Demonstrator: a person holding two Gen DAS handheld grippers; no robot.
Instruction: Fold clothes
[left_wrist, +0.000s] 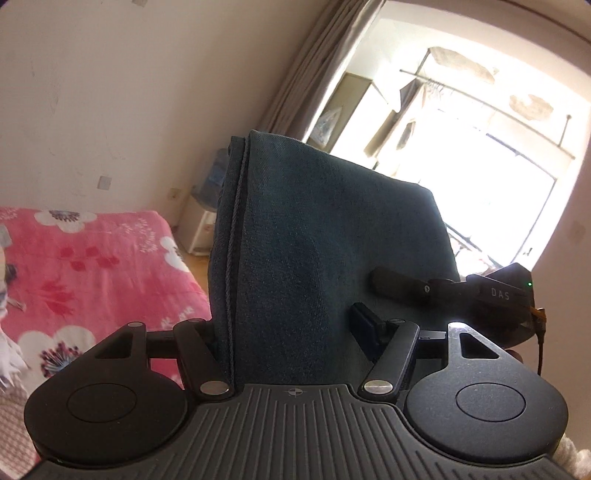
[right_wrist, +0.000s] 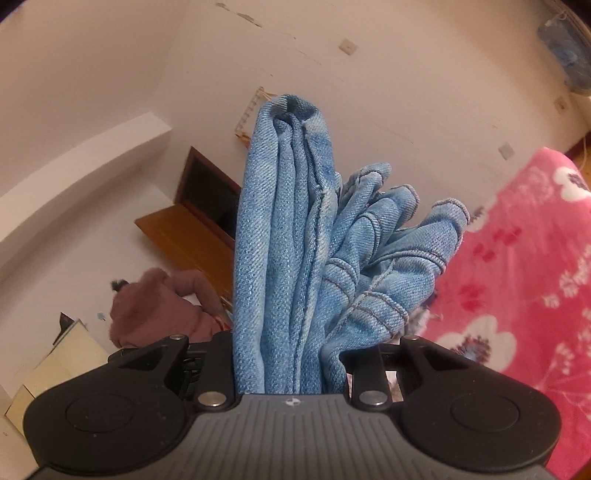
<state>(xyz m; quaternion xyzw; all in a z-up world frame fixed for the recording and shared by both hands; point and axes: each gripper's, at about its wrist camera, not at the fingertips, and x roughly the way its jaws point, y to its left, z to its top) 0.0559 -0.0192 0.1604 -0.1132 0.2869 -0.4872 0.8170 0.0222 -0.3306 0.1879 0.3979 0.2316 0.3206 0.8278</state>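
Right now both of your grippers have denim between their fingers, and both cameras point upward and out into the room rather than down at the bed. Your left gripper (left_wrist: 291, 332) has its jaws standing fairly wide, with the jeans (left_wrist: 325, 236) filling the gap between them; the cloth presses against the left finger, but whether the right finger (left_wrist: 364, 326) is actually pinching it you cannot tell, since that pad sits on the face of the fabric. In this view the denim looks dark and flat, backlit by the bright window (left_wrist: 480, 155), with a stitched seam (left_wrist: 232, 258) running up its left edge. The other gripper's body (left_wrist: 461, 291) pokes in from the right, level with the cloth. Your right gripper (right_wrist: 290, 365) is closed in on a thick bunch of the jeans (right_wrist: 288, 240), the folds gathered tightly between both fingers and rising straight up from them, with the seamed parts fanning out to the right. The pink floral blanket (left_wrist: 92, 266) on the bed lies below and to the left in the left view, and at the right edge (right_wrist: 517, 277) in the right view. A person in a pink coat (right_wrist: 159, 306) is bent over near a wooden door (right_wrist: 199, 229) in the background.
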